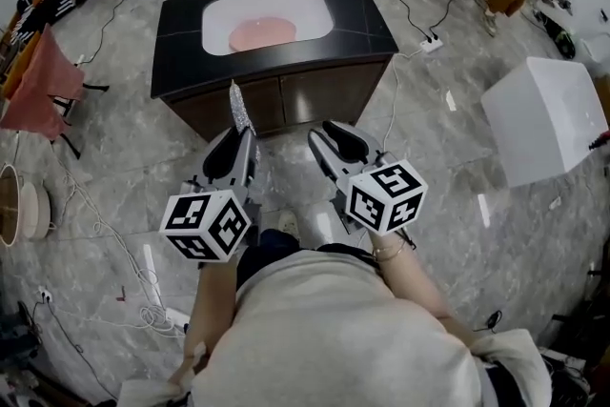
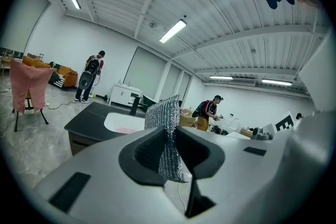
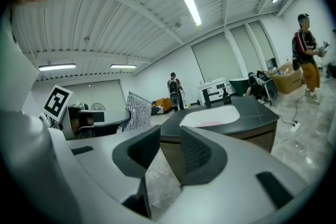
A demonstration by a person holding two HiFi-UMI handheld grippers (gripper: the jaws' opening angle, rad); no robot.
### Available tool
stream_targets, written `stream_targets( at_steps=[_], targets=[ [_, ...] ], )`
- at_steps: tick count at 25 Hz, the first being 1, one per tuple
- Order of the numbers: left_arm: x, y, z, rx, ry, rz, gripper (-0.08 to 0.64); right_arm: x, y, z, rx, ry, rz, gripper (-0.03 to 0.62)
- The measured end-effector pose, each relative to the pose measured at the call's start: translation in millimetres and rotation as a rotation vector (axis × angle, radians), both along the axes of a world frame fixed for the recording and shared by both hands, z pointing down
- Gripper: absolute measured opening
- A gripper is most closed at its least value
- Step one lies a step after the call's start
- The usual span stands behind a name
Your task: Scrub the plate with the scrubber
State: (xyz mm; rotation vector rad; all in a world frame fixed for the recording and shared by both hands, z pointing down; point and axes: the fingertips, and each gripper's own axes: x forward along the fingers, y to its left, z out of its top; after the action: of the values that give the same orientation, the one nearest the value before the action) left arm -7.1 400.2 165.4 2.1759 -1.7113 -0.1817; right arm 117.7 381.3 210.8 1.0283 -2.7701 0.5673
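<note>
Ahead in sink (image 1: 322, 3): plate (image 1: 262, 32), well apart from scrubber (image 1: 239, 108).
Left tool (image 1: 242, 138): at waist, pointing forward, clamped on upright scrubber.
Right tool (image 1: 330, 132): alongside, jaws apart, empty.

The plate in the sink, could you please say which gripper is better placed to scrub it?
Left: the left gripper holds the scrubber; the right gripper is open and empty.

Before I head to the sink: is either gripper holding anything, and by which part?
Left gripper grips the silver scrubber by one end; the rest sticks out past the jaws. Right gripper holds nothing.
</note>
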Motion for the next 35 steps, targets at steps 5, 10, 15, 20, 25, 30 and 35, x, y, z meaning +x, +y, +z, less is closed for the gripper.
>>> stream_targets(
  at_steps=[5, 10, 15, 20, 25, 30, 35],
  targets=[
    [-33, -47, -3, 0.013, 0.004, 0.016, 0.083, -26, -49, -3, 0.011, 0.005, 0.031, 0.118],
    [-43, -71, 6, -0.012, 0.024, 0.048, 0.083, -35, -68, 1, -0.01, 0.027, 0.059, 0.121],
    [-47, -84, 17, -0.04, 0.051, 0.065, 0.083, -36, -80, 13, -0.052, 0.038, 0.081, 0.121],
    [-61, -94, 25, -0.055, 0.065, 0.034, 0.083, -46, -95, 23, -0.074, 0.06, 0.064, 0.123],
    [-79, -107, 27, -0.051, 0.071, -0.018, 0.083, -58, -118, 26, -0.067, 0.071, 0.03, 0.124],
    [-89, -139, 28, -0.046, 0.068, -0.035, 0.083, -72, -158, 26, -0.057, 0.069, 0.008, 0.125],
    [-95, -190, 24, -0.03, 0.061, -0.055, 0.083, -77, -210, 27, -0.06, 0.056, -0.009, 0.126]
  ],
)
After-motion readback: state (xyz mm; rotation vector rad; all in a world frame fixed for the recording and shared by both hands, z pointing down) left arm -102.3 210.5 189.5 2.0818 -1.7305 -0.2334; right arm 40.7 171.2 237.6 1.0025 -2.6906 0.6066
